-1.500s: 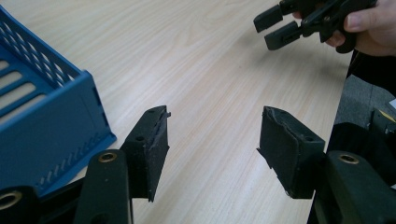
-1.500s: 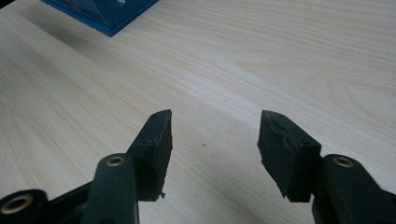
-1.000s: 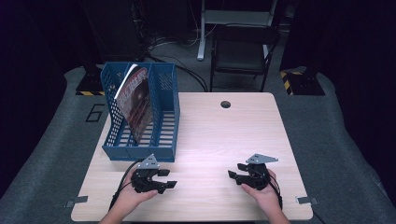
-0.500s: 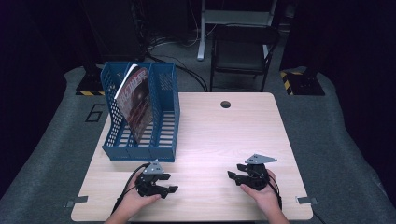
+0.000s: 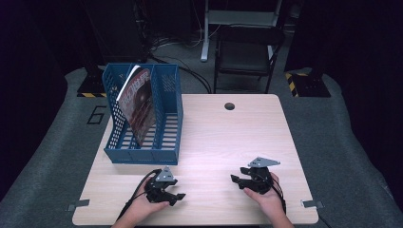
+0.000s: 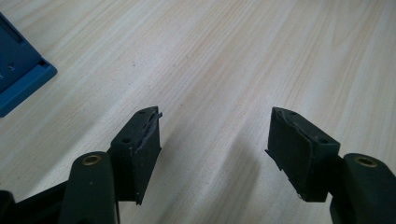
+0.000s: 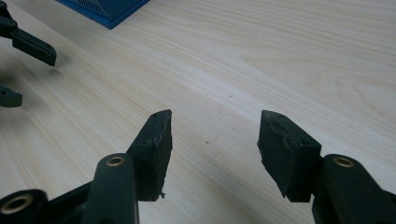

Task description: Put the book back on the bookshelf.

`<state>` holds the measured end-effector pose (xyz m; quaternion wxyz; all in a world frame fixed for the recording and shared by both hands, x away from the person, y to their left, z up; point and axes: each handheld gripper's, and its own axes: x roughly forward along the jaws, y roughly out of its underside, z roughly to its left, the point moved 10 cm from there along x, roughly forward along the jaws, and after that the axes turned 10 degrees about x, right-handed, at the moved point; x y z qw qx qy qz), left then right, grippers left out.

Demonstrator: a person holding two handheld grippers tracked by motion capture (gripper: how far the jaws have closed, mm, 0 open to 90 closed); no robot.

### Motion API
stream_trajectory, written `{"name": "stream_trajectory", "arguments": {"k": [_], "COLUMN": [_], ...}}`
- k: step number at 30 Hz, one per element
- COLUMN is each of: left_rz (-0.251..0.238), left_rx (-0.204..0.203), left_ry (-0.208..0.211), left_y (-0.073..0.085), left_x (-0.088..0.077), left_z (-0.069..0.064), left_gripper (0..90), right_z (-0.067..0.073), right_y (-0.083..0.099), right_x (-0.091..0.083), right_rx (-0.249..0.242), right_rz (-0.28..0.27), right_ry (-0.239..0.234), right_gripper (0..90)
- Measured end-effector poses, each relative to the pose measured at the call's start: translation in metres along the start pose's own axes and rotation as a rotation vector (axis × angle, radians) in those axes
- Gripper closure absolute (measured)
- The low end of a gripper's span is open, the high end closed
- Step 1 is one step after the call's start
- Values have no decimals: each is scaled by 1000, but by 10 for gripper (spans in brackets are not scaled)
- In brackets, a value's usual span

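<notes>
A blue slotted file rack [image 5: 164, 116] stands on the left half of the wooden table [image 5: 223, 137], with a dark-covered magazine [image 5: 138, 102] leaning upright inside it. My left gripper [image 5: 179, 189] rests low near the table's front edge, below the rack and pointing right. Its jaws have just been opening, and in the left gripper view [image 6: 215, 121] they stand apart over bare wood with nothing between them. My right gripper [image 5: 236, 183] sits at the front right, pointing left toward the other one. It is open and empty in its own view too [image 7: 215, 123].
The rack's corner [image 6: 18, 79] shows at the left of the left gripper view, and its base [image 7: 102, 9] at the top of the right gripper view. A round cable hole [image 5: 229, 106] lies near the far edge. A chair [image 5: 247, 52] stands beyond the table.
My left gripper has sunk and drawn back toward the table's front edge, away from the rack, and its jaws stand wider. The right gripper has stayed put.
</notes>
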<state>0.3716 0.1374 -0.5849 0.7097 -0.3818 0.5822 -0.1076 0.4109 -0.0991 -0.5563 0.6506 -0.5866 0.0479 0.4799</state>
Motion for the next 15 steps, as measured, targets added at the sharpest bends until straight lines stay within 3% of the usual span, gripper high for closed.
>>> {"name": "stream_trajectory", "arguments": {"k": [5, 15], "left_rz": [18, 19], "left_rx": [17, 14], "left_ry": [9, -1], "left_y": [1, 1], "left_x": [3, 3], "left_z": [-4, -1], "left_gripper": [345, 345], "right_z": [1, -1], "right_y": [1, 0], "right_x": [0, 1], "right_rx": [-6, -6], "right_rz": [11, 6], "right_ry": [-1, 0], "right_gripper": [444, 438]}}
